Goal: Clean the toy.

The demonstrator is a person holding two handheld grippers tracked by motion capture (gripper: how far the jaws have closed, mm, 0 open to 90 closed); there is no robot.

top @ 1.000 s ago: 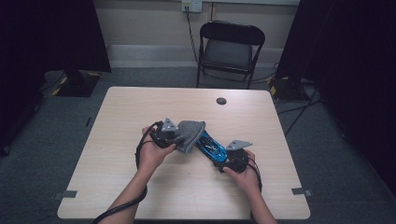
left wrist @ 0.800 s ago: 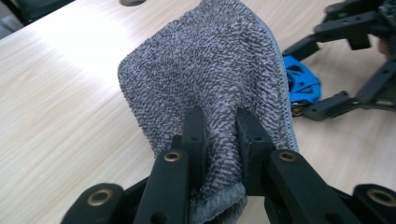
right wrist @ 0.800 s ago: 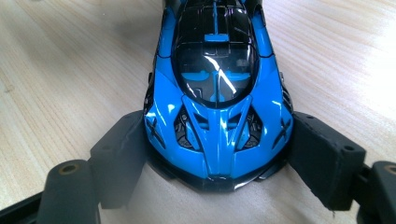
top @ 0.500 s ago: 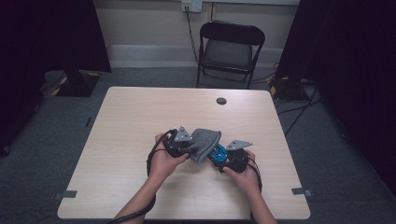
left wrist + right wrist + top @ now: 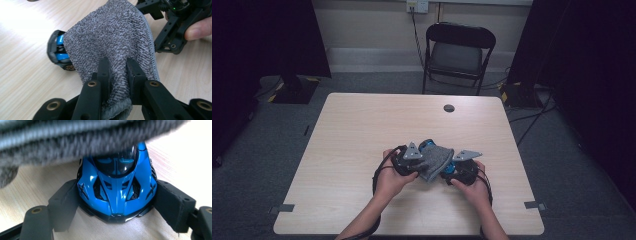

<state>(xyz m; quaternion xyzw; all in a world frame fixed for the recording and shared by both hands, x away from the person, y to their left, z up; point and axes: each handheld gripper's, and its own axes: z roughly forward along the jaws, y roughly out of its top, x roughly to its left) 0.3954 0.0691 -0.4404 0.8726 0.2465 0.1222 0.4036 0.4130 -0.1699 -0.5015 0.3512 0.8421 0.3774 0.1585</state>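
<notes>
A blue toy car (image 5: 117, 182) with black trim sits on the table, and my right gripper (image 5: 116, 202) is shut on its two sides. A grey knitted cloth (image 5: 112, 42) is draped over the car, leaving one end (image 5: 58, 51) sticking out. My left gripper (image 5: 117, 72) is shut on the cloth's near edge. In the high view the cloth (image 5: 436, 159) lies between the left gripper (image 5: 412, 159) and the right gripper (image 5: 461, 167), near the table's front middle, with the car's blue end (image 5: 427, 145) peeking out behind it.
The pale wooden table (image 5: 362, 130) has a small dark round disc (image 5: 449, 108) near its far edge. A black folding chair (image 5: 457, 55) stands behind the table. Cables trail from both grippers toward the front edge.
My left gripper has moved right with the cloth, drawing it over the car, which lay mostly bare a second ago. The right gripper has stayed put.
</notes>
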